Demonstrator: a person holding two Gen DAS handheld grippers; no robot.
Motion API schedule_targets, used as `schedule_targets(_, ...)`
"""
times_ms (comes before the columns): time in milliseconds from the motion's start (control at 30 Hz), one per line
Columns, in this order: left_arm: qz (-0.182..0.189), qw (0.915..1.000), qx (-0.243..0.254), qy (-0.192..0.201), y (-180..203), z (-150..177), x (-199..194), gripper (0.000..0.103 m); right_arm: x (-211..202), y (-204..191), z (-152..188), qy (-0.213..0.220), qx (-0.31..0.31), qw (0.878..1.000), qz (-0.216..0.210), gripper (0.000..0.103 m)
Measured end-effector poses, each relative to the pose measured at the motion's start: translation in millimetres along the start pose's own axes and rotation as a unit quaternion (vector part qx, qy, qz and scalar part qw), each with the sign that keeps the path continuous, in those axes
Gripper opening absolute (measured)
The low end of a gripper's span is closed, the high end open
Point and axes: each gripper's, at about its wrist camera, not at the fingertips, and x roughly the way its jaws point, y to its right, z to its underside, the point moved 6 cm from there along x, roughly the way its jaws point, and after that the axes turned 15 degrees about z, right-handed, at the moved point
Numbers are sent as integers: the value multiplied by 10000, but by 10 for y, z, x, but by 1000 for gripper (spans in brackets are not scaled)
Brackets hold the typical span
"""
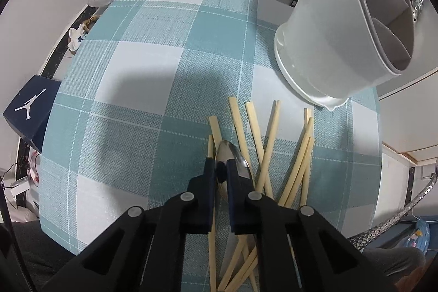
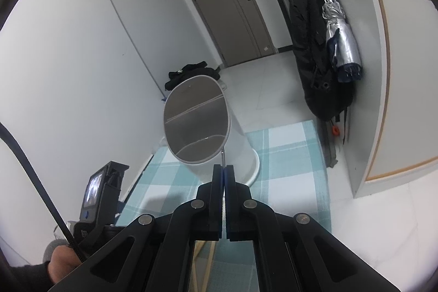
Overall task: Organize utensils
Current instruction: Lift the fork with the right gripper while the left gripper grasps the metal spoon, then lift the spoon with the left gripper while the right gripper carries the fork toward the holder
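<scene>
A metal spoon [image 1: 228, 155] is pinched by the left hand-held gripper [image 1: 221, 168] above chopsticks [image 1: 269, 138]; a thin metal handle [image 2: 224, 156] is pinched by the right hand-held gripper [image 2: 224, 168], the holder [image 1: 342, 26] at one o'clock.

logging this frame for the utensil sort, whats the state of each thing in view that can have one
left hand-held gripper: shut on the spoon
spoon: clamped at its bowl, over the chopsticks
chopsticks: loose, criss-crossed on the tablecloth
utensil holder: upright on the table, compartments in view empty
right hand-held gripper: shut on a thin metal handle
door: closed
</scene>
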Motion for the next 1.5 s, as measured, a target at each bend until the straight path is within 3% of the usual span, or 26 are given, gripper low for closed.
schedule_targets(333, 308, 9995, -37, -56, 181, 31, 65, 0, 10, 14, 10, -27, -4, 10000, 27, 1)
schedule_targets(600, 471, 9987, 162, 143, 241, -35, 36, 0, 59, 27, 71, -127, -108, 9998, 143, 1)
schedule_targets(733, 490, 9986, 161, -101, 218, 12, 70, 0, 53, 37, 93, -130, -110, 9997, 172, 1)
schedule_targets(833, 366, 9988, 273, -191, 153, 49, 90, 12, 59, 36, 88, -136, -91, 9997, 176, 1)
schedule_targets(900, 408, 9982, 355, -257, 153, 96, 115, 34, 57, 35, 84, -126, -99, 9997, 197, 1)
schedule_targets(967, 374, 9981, 423, -238, 199, 131, 114, 38, 55, 32, 84, -118, -101, 9997, 191, 1)
schedule_targets(1500, -179, 9941, 969, -455, 330, 20, 295, 38, 10, 29, 75, -65, -191, 9994, 289, 1)
